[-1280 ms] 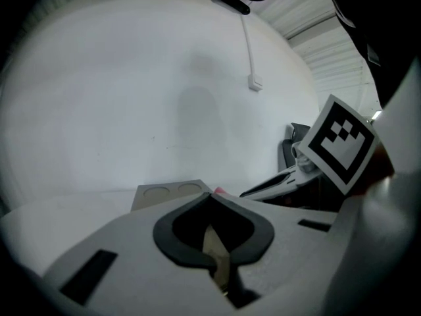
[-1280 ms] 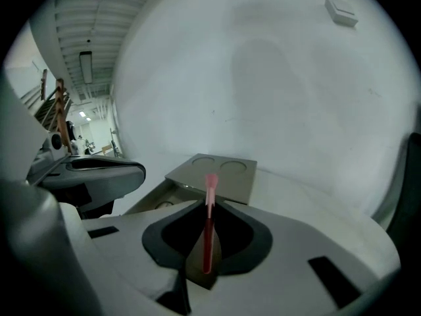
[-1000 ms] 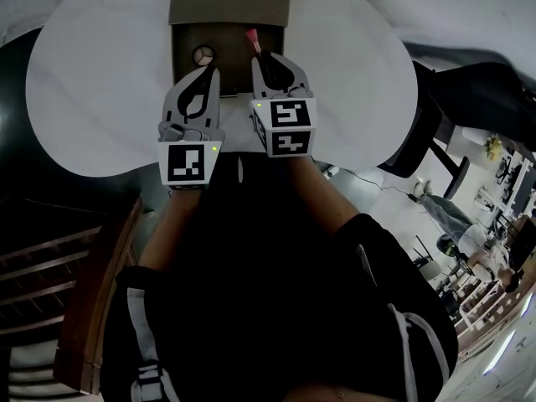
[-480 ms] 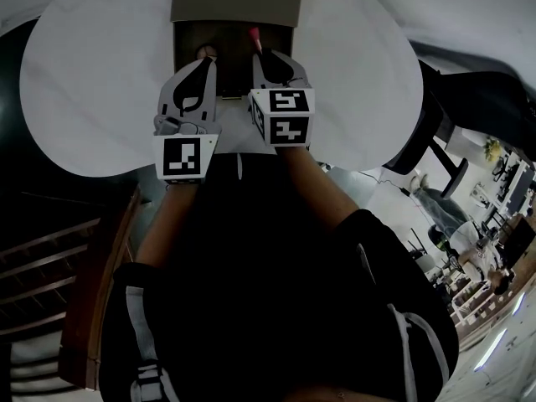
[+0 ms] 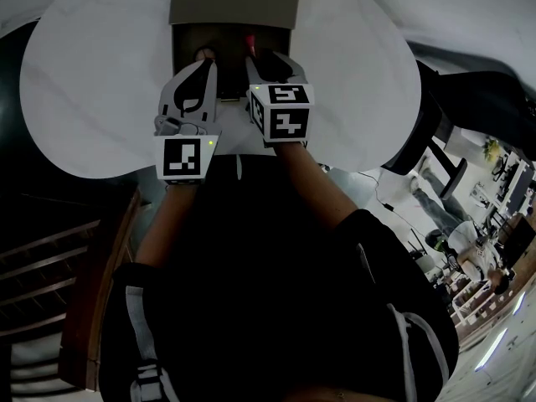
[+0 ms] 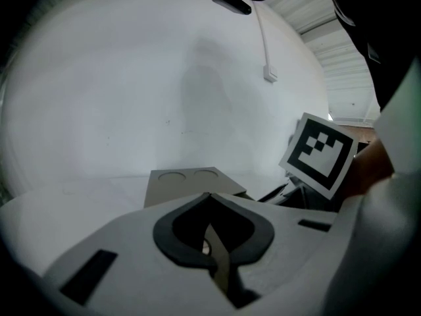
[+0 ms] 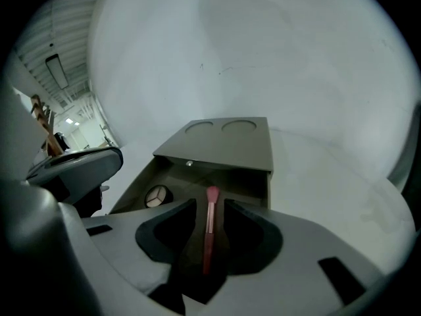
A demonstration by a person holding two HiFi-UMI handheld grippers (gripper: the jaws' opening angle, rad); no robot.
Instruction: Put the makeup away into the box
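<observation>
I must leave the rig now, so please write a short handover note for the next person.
Left gripper: shut on a thin edge, seemingly the box wall.
Right gripper: jaws just opened, pink brush loose between them, over the open box.
Compact: already inside.
Done: brush apparently released in the box.
Left: withdraw the right gripper, probably close the box.

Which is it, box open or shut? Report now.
Open: the box has its dark inside uncovered, with a round compact and a pink brush showing inside.
</observation>
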